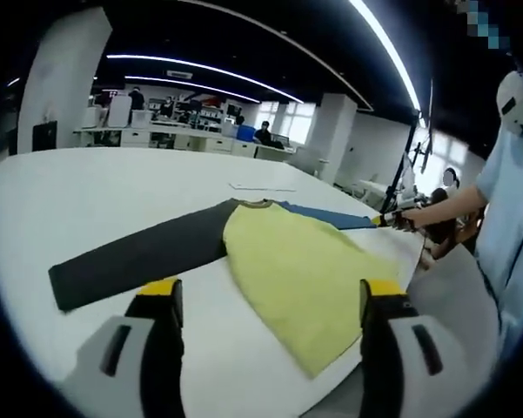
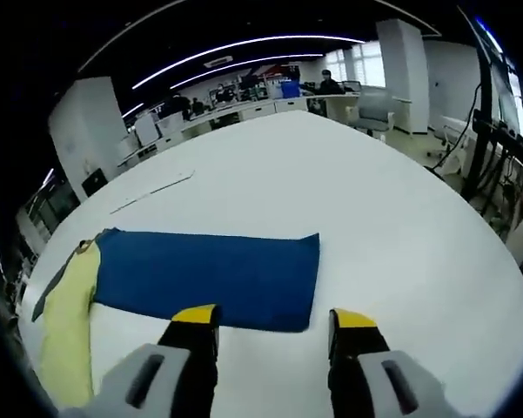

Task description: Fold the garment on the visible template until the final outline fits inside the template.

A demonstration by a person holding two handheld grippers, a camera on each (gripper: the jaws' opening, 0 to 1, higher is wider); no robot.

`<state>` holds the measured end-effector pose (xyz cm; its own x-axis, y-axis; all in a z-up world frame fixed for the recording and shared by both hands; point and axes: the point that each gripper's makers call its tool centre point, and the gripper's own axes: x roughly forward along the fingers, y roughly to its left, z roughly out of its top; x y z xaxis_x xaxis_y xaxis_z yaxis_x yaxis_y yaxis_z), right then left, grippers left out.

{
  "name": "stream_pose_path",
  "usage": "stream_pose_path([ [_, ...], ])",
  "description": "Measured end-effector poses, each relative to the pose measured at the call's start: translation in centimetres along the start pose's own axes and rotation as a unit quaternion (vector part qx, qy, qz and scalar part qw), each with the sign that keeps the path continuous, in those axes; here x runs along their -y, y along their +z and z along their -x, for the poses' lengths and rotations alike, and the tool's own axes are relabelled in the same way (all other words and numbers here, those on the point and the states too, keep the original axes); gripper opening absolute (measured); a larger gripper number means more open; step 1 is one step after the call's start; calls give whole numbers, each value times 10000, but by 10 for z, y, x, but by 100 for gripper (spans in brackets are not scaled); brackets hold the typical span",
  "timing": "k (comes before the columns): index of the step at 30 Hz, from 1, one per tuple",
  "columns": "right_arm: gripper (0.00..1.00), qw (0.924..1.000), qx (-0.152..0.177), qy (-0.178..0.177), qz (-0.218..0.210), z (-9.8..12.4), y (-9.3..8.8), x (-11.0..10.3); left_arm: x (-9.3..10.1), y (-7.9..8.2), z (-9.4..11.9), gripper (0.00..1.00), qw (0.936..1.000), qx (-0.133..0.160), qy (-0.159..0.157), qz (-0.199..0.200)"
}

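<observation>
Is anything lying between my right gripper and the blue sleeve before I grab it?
Nothing visible is in the way. In the right gripper view, the right gripper hangs open just short of the blue sleeve, with bare white table between its fingers and the sleeve's near edge.

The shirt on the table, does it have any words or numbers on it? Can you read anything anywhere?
No readable text anywhere.
The garment shows plain colours: yellow body, dark sleeve, blue sleeve. No print or label shows.
A small tag at the collar is too small to read.
The white table has no markings I can read.
The left gripper and right gripper carry no lettering.
</observation>
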<state>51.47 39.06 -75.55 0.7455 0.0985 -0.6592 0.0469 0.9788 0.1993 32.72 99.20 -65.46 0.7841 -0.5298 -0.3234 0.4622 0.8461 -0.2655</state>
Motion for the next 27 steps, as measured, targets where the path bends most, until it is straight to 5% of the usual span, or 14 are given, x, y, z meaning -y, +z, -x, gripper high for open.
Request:
stream_pose_path([
  [5, 29, 9996, -4, -67, -257, -2, 1, 6, 1, -4, 2, 79, 10000, -11, 5, 52],
  [9, 0, 9997, -4, -86, -214, 4, 0, 10, 0, -7, 3, 78, 9999, -15, 10, 117],
  [13, 0, 9970, 408, -84, -647, 8, 15, 8, 1, -7, 3, 77, 9998, 43, -18, 187],
  [16, 0, 9996, 243, -94, -57, 11, 16, 4, 1, -9, 1, 76, 9998, 42, -45, 207],
  [27, 0, 9948, 571, 831, 131, 18, 54, -59, 9, -11, -3, 78, 9998, -50, -193, 16],
])
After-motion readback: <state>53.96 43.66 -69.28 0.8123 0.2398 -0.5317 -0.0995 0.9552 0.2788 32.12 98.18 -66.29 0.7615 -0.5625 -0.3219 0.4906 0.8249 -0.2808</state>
